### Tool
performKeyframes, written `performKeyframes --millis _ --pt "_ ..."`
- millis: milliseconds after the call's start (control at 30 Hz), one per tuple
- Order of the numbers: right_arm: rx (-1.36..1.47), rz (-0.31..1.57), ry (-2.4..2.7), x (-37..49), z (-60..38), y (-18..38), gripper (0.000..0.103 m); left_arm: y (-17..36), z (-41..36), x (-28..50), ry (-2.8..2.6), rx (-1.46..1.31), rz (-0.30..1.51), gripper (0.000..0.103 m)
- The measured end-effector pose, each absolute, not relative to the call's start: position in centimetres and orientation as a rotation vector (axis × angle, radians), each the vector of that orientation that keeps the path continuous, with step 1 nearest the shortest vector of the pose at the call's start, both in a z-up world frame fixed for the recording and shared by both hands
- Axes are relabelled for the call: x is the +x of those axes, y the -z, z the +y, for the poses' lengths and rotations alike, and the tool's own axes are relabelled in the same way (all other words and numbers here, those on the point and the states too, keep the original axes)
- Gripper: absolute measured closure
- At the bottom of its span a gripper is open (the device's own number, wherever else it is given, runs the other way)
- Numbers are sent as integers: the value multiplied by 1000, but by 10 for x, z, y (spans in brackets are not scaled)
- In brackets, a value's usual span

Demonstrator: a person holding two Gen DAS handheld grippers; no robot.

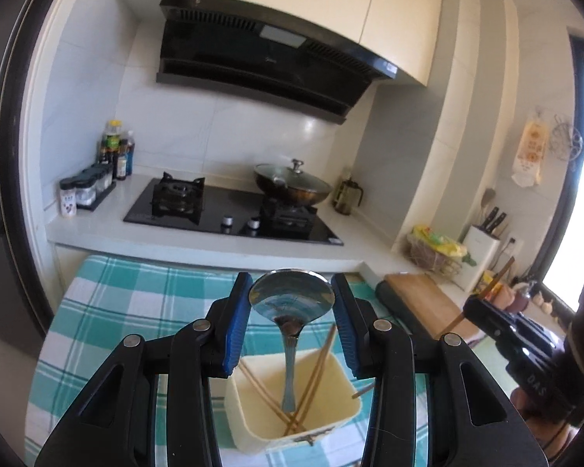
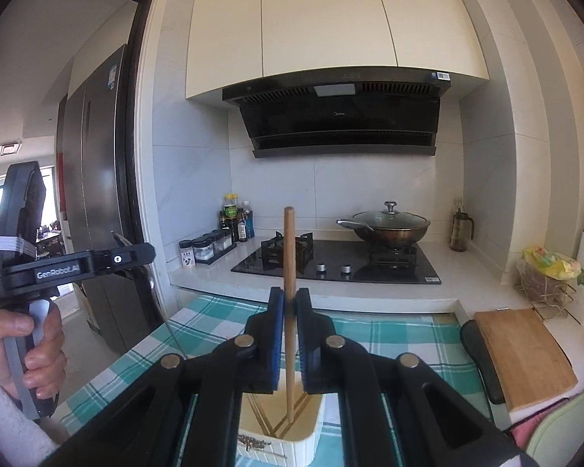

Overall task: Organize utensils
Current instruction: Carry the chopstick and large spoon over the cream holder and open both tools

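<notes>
Left view: on left gripper, close above box, facing stove at 12 o'clock.
Right view: on right gripper, facing same stove.
Shared: stove, box, checked cloth.

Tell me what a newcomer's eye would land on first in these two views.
First, the shiny metal spoon held upright in the left tongs, bowl up, its handle reaching down into the cream plastic bin on the teal checked cloth. Next, the single wooden chopstick pinched upright in the right tongs over that bin. Behind stands the black range hood above the lidded wok.
</notes>
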State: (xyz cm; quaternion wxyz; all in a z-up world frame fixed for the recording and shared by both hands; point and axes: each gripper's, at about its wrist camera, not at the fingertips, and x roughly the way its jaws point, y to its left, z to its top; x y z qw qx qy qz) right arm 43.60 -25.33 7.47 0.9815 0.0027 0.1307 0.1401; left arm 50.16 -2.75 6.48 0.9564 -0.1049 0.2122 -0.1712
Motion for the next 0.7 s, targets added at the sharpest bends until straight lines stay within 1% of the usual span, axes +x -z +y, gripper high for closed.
performKeyframes --millis 67,200,333,433,500,533,567,600,667,700 --pt "-3 308 -293 459 -245 -55 96 -42 -30 521 327 -212 496 62" --pt "13 479 -306 505 -237 -11 96 6 -33 550 292 -201 636 62" --pt "31 636 -283 535 -238 25 96 38 -38 562 274 -170 720 62" --pt "35 677 -255 543 -239 41 95 48 -43 563 279 -148 758 61" --pt "23 662 -227 539 -239 44 94 51 -40 557 280 -148 770 59" --pt "15 654 -211 534 -239 45 81 50 -37 552 280 -151 767 56" --pt "15 648 -199 528 -241 44 60 49 -34 546 279 -149 767 47" --pt "22 637 -192 522 -244 43 49 49 -29 538 277 -143 767 43" --pt "28 614 -187 503 -250 42 48 50 -17 517 276 -116 770 33" --pt "17 618 -184 494 -253 42 48 54 -12 504 279 -97 782 31"
